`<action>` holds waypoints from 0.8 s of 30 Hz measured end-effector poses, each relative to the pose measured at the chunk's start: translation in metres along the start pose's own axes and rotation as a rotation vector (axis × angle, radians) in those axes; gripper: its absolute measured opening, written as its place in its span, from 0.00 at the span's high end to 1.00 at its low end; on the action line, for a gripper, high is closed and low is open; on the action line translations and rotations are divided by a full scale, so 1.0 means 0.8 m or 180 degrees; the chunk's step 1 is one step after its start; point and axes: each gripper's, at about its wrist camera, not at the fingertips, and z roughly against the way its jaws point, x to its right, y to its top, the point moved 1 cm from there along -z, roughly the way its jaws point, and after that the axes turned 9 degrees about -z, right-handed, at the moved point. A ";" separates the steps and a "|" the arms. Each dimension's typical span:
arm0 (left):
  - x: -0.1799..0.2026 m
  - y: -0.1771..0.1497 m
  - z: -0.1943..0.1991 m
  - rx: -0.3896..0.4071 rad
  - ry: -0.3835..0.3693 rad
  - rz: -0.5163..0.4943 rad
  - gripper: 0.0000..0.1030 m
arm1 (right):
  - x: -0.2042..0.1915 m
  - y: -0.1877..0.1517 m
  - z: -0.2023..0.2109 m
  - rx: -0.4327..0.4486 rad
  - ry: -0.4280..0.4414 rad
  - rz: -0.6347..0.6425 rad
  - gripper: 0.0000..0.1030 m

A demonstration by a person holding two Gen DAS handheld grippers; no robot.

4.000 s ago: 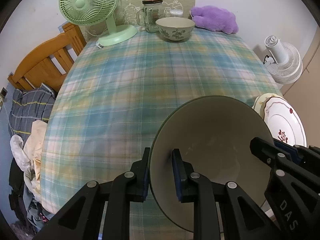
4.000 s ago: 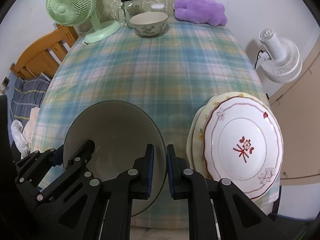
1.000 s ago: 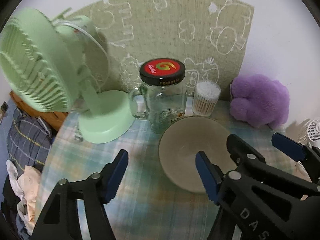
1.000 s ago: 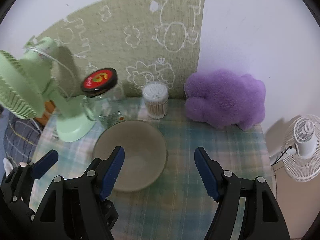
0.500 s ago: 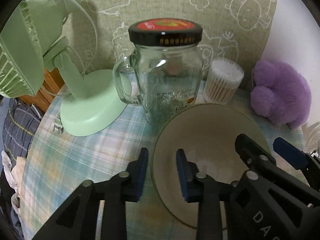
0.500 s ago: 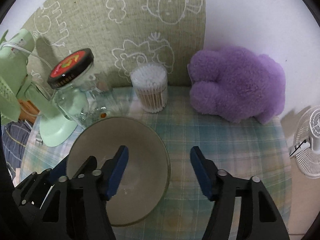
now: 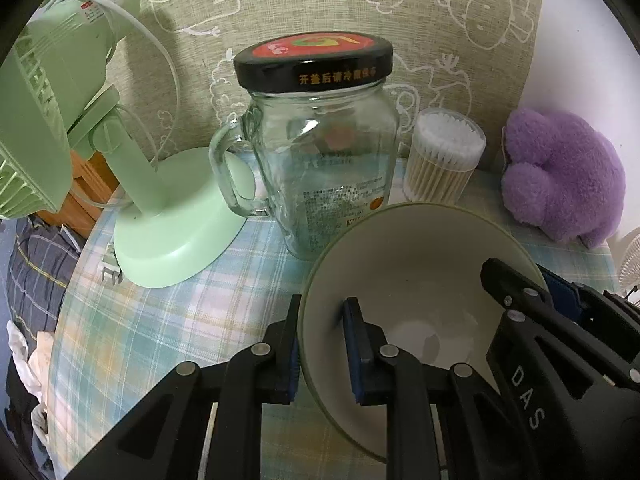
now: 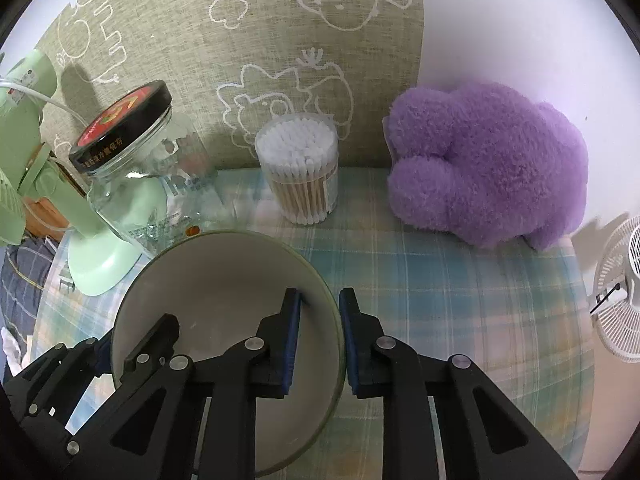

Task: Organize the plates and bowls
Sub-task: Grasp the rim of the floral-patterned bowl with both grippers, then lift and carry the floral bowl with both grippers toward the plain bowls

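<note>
A beige bowl with a thin green rim (image 7: 420,280) (image 8: 228,280) sits at the far end of the plaid-covered table (image 8: 440,280), just in front of the glass jar. My left gripper (image 7: 322,320) is shut on the bowl's left rim, one finger inside and one outside. My right gripper (image 8: 320,312) is shut on the bowl's right rim in the same way. Whether another bowl sits under this one is hidden. No plates are in view.
A glass jar with a black and red lid (image 7: 320,152) (image 8: 132,160) stands right behind the bowl. A green fan (image 7: 120,152) (image 8: 48,184) is at left. A tub of cotton swabs (image 8: 300,168), a purple plush toy (image 8: 488,168) and a white fan (image 8: 620,292) are to the right.
Both grippers were open over the bowl a second ago. They have moved down and forward and closed on its opposite rims, the left first, then the right.
</note>
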 end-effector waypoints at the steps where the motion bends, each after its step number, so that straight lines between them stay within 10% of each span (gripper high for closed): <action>1: 0.000 0.001 0.000 0.0004 0.0001 0.0001 0.84 | 0.000 0.000 -0.001 -0.0001 0.0002 -0.0001 0.77; 24: 0.014 -0.032 0.017 -0.0190 -0.0039 -0.0141 0.85 | 0.012 -0.027 0.021 -0.0221 0.0004 -0.0018 0.86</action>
